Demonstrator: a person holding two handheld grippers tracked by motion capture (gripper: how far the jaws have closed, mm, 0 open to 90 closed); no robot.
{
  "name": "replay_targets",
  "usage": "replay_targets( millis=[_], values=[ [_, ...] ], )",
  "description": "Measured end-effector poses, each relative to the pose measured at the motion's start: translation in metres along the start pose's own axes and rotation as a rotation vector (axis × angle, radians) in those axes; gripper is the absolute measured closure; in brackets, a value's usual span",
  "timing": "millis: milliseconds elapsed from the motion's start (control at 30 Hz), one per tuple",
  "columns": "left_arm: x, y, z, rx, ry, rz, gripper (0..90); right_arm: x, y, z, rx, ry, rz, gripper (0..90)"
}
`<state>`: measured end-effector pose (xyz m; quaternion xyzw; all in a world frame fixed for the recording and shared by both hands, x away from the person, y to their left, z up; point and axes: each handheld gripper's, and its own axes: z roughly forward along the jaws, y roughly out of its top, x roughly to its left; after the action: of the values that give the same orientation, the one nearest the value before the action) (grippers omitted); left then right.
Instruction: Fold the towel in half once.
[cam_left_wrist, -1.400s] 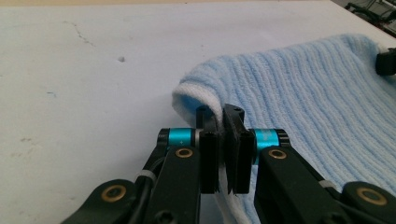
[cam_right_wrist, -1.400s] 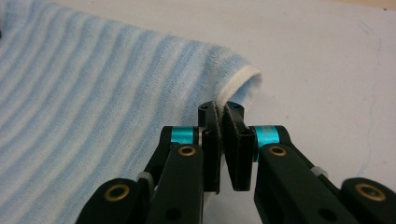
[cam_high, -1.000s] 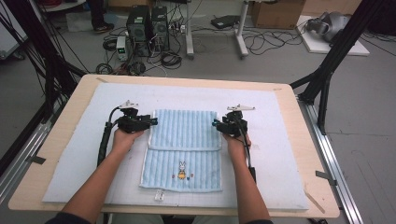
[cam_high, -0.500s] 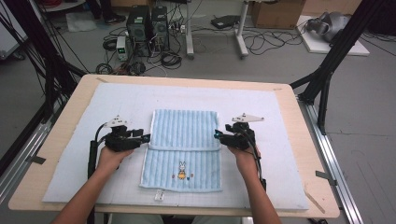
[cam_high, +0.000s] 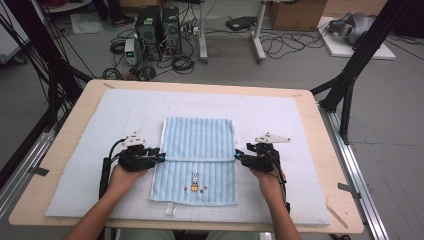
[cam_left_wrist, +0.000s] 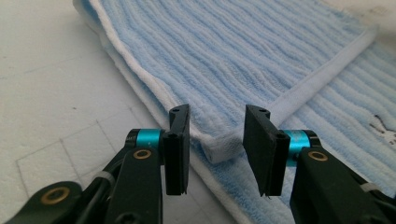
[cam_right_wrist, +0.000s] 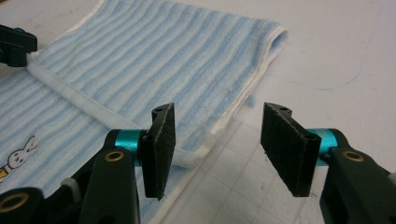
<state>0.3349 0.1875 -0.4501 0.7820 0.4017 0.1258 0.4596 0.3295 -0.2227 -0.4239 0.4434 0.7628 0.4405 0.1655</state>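
from above i see a folded blue towel on the white mat, my left gripper and right gripper at its side edges. my left gripper view shows jaws that have just been closing, parted around the folded corner, not pressing it. my right gripper view shows open jaws beside the towel's other corner, plus a rabbit picture.

I can read no words, brands or numbers anywhere; the one sign I see is a small rabbit picture on my blue towel, its tag too tiny to read.
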Motion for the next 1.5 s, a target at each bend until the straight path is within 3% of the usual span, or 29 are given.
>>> replay_targets(
  millis=[133,233,467,667,767,900,933,1000,1033,1100,1167,1200,1500],
  values=[
    [-0.001,0.000,0.002,0.020,0.013,0.005,70.7,0.002,0.000,0.000,0.001,0.001,0.000,44.4],
    [-0.005,0.001,0.004,0.040,0.023,0.035,79.3,0.005,0.000,0.003,0.018,0.003,-0.015,46.3],
    [-0.005,0.001,0.001,0.006,0.007,0.028,83.6,0.016,-0.003,0.021,0.099,0.034,-0.065,56.7],
    [-0.003,0.002,-0.004,-0.024,-0.008,0.026,83.6,0.016,-0.006,0.027,0.129,0.038,-0.073,84.0],
    [-0.003,0.003,-0.006,-0.043,-0.013,0.018,83.7,0.015,-0.005,0.024,0.116,0.046,-0.071,89.1],
    [-0.003,0.003,-0.008,-0.058,-0.019,0.016,83.8,0.016,-0.004,0.021,0.096,0.049,-0.072,89.1],
    [-0.003,0.004,-0.008,-0.061,-0.023,0.013,83.9,0.016,-0.004,0.021,0.091,0.059,-0.071,85.6],
    [-0.002,0.003,-0.009,-0.065,-0.026,0.012,83.8,0.017,-0.003,0.021,0.101,0.054,-0.059,67.7],
    [-0.002,0.003,-0.009,-0.064,-0.028,0.011,83.8,0.019,-0.004,0.022,0.128,0.033,-0.071,66.1],
    [-0.002,0.003,-0.008,-0.064,-0.026,0.010,83.8,0.020,-0.007,0.028,0.164,0.022,-0.096,67.9],
    [-0.002,0.003,-0.009,-0.063,-0.028,0.012,83.8,0.021,-0.006,0.027,0.160,0.028,-0.107,79.7],
    [-0.002,0.003,-0.009,-0.065,-0.031,0.010,83.8,0.021,-0.006,0.027,0.159,0.029,-0.111,81.4],
    [-0.003,0.006,-0.016,-0.104,-0.058,0.002,83.8,0.024,-0.002,0.018,0.125,0.026,-0.122,82.1]
  ],
)
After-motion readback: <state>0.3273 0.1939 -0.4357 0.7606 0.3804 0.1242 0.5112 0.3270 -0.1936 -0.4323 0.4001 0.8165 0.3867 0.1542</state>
